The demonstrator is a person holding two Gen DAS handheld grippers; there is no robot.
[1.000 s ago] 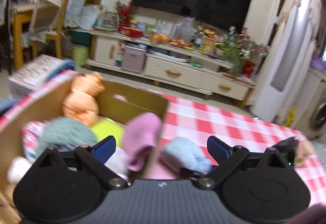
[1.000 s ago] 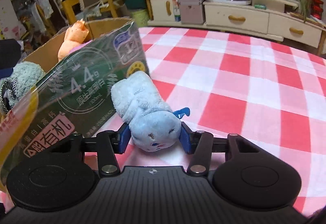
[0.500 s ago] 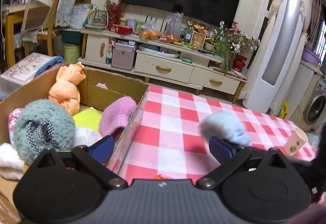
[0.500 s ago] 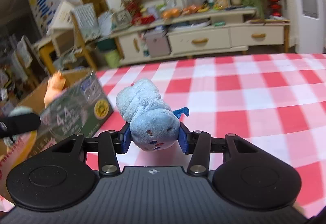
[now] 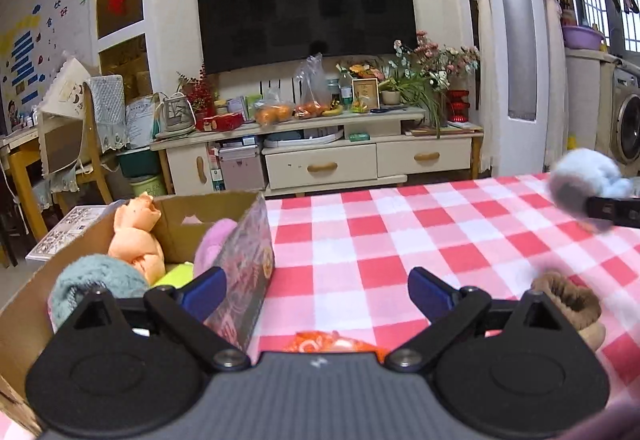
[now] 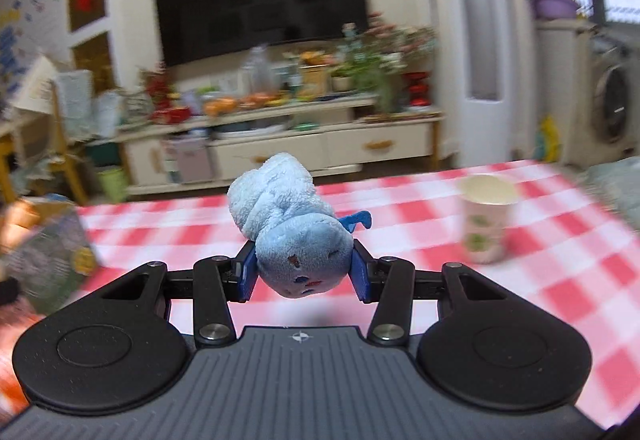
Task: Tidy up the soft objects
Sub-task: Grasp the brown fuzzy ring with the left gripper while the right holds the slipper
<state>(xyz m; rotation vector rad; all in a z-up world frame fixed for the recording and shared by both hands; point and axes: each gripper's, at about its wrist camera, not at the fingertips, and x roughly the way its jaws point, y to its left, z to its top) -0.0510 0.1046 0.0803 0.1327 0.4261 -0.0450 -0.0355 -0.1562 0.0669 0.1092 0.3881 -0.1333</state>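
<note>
Right wrist view: my right gripper [image 6: 304, 272] is clamped on the pale blue plush toy [image 6: 294, 228], both blue pads pressed into its flanks, its face hanging toward the camera and its rolled body sticking out ahead of the jaws. It rides clear above the checked tablecloth [image 6: 560, 280]. Ahead and to the right of the jaws stands a paper cup [image 6: 486, 222]; far off to the left of the jaws is the corner of the cardboard box [image 6: 48, 260] (badly blurred).

Step in hand, as I judge it: carrying the toy to wherever it belongs. To do it well, keep the squeeze steady, since plush gives under the pads and may slip. Pass wide of the cup. Lower before letting go.

Left wrist view: my left gripper [image 5: 316, 292] has its jaws wide apart, nothing between them. Left of the jaws the box [image 5: 248, 252] holds an orange plush [image 5: 136, 236], a teal knit piece [image 5: 96, 284] and something pink [image 5: 216, 240]. Right of the jaws, near, lies a brown furry item [image 5: 568, 296]. Far right, the blue toy shows in the other gripper.

Change against the earlier frames: a second ago the toy sat just beside the box wall, low over the cloth; now it is well away from the box, toward the cup side. The grip looks unchanged. The left gripper's view has swung from over the box to the box edge and open cloth.
</note>
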